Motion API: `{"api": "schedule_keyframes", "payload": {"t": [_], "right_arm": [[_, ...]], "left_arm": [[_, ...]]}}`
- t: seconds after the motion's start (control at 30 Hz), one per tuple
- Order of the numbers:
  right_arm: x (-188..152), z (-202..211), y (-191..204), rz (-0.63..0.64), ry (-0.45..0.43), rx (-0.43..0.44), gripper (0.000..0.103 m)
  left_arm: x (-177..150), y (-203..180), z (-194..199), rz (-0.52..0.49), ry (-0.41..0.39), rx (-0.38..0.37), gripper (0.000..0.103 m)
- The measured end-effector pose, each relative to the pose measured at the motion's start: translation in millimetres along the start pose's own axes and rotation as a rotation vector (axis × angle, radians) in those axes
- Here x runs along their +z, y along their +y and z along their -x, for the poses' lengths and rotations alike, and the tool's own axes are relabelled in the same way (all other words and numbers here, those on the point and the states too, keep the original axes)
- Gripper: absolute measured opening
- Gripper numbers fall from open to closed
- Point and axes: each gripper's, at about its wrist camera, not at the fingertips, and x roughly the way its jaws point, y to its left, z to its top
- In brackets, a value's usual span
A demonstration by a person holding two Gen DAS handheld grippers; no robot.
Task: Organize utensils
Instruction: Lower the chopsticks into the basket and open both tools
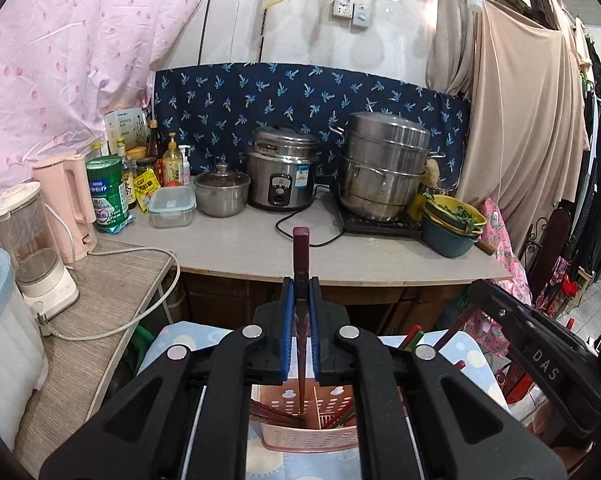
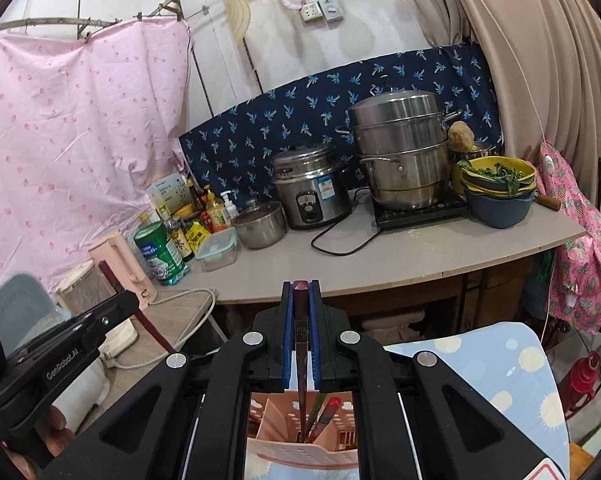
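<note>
Chopstick (image 1: 301,264) tips hidden below each gripper (image 1: 301,284), inside pink holder (image 1: 324,438)

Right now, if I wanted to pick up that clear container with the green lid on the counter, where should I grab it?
Grip the clear container across its short sides just below the lid, coming from above. It sits flat with free counter in front, but the small steel pot and yellow packet crowd its sides, so sideways approaches look tight.
</note>
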Motion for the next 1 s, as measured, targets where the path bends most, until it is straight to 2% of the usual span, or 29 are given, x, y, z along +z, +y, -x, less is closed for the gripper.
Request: {"api": "schedule_keyframes", "payload": {"t": [0.4, 0.47, 0.6, 0.8, 1.0], "right_arm": [[-23.7, -15.7, -1.0, 0.012, 0.063, -0.003, 0.008], [-24.8, -13.7, -2.2, 0.012, 0.058, 0.000, 0.013], [-28.4, -5.3, -4.6, 0.008, 0.043, -0.002, 0.022], [-32.7, 14.9, -7.1, 0.012, 0.037, -0.002, 0.024], [-45.3, 42.8, -5.3, 0.049, 0.039, -0.046, 0.033]], "left_arm": [[-16.5, 6.1, -18.6, 0.005, 0.028, 0.031, 0.007], [-17.5, 4.3, -18.2, 0.000, 0.028, 0.036, 0.009], [-19.2, 3.4, -12.4, -0.003, 0.013, 0.043, 0.026], [-24.9, -0.9, 9.7, -0.023, -0.013, 0.033, 0.027], [-41.7, -6.9, 32.5, -0.044, -0.005, 0.033, 0.030]]}}
